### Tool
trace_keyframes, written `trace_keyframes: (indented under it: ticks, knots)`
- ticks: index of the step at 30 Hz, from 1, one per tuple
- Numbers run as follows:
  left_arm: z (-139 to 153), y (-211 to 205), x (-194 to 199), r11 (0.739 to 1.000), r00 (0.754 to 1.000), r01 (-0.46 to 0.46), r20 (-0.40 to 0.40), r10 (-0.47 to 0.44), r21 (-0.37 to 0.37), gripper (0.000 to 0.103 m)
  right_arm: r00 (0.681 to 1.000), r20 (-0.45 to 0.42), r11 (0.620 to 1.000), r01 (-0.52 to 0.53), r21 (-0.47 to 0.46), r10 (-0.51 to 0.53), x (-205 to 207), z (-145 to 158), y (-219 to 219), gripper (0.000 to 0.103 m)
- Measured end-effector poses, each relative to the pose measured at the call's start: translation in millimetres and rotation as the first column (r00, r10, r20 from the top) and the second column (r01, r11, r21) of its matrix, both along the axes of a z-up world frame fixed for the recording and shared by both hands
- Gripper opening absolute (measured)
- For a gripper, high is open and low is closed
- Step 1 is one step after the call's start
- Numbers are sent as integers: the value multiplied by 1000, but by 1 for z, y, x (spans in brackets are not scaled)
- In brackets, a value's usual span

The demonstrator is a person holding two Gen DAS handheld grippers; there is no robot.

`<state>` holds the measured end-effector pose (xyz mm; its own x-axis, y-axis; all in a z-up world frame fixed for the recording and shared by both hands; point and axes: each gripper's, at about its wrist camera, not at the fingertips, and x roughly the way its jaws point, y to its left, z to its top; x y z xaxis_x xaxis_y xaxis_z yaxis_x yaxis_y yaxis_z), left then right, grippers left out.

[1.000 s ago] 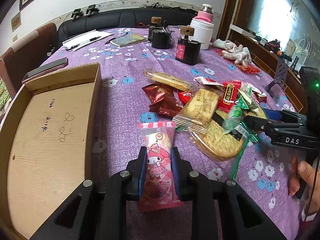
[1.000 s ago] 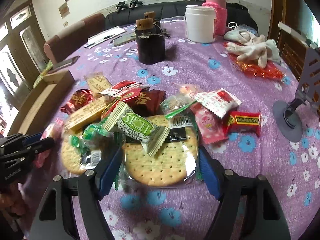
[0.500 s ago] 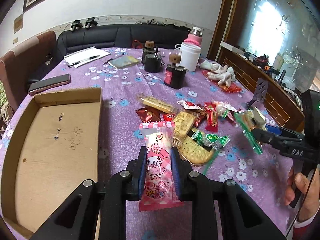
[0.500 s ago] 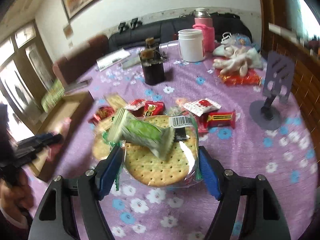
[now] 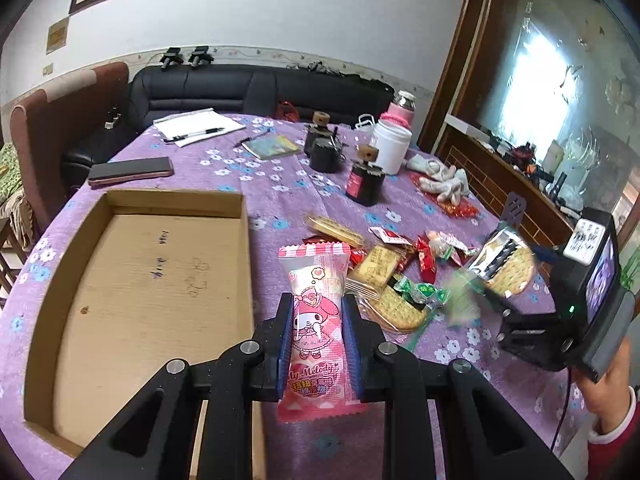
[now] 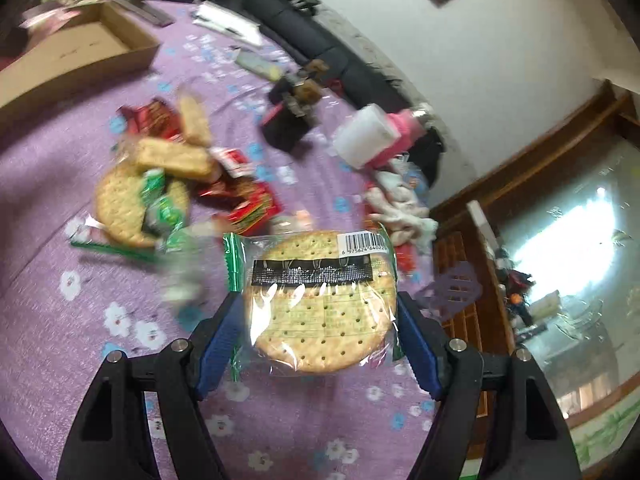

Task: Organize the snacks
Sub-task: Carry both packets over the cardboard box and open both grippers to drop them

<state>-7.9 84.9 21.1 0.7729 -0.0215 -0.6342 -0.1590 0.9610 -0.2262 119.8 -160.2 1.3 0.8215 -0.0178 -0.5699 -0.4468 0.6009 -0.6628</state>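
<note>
My left gripper (image 5: 318,336) is shut on a pink My Melody snack packet (image 5: 316,320), held above the table beside the empty cardboard box (image 5: 132,280). My right gripper (image 6: 320,320) is shut on a round cracker pack (image 6: 322,300) with a barcode, lifted and tilted above the table; it also shows in the left wrist view (image 5: 508,264). A blurred green packet (image 6: 180,276) is in the air below it. The snack pile (image 5: 384,268) lies on the purple cloth: another round cracker pack (image 6: 120,208), biscuit bars and red packets.
On the flowered tablecloth (image 5: 280,184) stand black tins (image 5: 364,184), a white jar (image 5: 392,148), a pink-topped flask (image 5: 402,108), white gloves (image 5: 440,178), a phone (image 5: 130,170), a notepad with pen (image 5: 196,130) and a small stand (image 5: 514,208). A sofa lies beyond.
Both grippers have risen. The right one lifted the cracker pack clear of the pile and tilted; the green packet that lay on it has slid off and is falling.
</note>
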Motion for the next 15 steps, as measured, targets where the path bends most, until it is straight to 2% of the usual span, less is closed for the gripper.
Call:
trace_keyframes:
  ticks: [2, 3, 4, 5, 8, 9, 10, 11, 13, 15]
  knots:
    - [2, 8, -6, 1000, 1000, -14, 12, 14, -7, 23, 1000, -3, 999, 27, 39, -27, 5, 11, -7, 74]
    - [3, 11, -8, 1000, 1000, -21, 16, 21, -5, 23, 999, -29, 995, 24, 98, -22, 5, 20, -11, 74]
    - [5, 16, -12, 999, 999, -36, 22, 36, 4, 23, 995, -99, 978, 18, 206, 3, 4, 31, -14, 74]
    - [7, 19, -14, 999, 999, -46, 27, 46, 10, 23, 977, -202, 930, 12, 368, 68, 7, 44, -21, 74]
    - [11, 39, -23, 994, 995, -100, 31, 99, 36, 23, 895, -351, 758, 23, 652, 275, 8, 60, -16, 74]
    - [10, 49, -26, 991, 992, -124, 23, 124, 42, 24, 870, -368, 721, 22, 693, 328, 7, 61, -6, 75]
    - [8, 57, -29, 989, 990, -144, 17, 143, 41, 24, 831, -388, 678, 17, 735, 400, 3, 61, 13, 75]
    - [5, 69, -33, 984, 985, -172, 2, 172, 43, 24, 807, -394, 659, 8, 752, 439, -1, 59, 29, 75]
    - [2, 83, -39, 977, 978, -208, -16, 209, 52, 24, 759, -400, 635, -23, 772, 514, -10, 54, 67, 75]
    - [-4, 99, -47, 966, 967, -248, -42, 252, 75, 24, 721, -407, 634, -58, 771, 561, -21, 47, 104, 75]
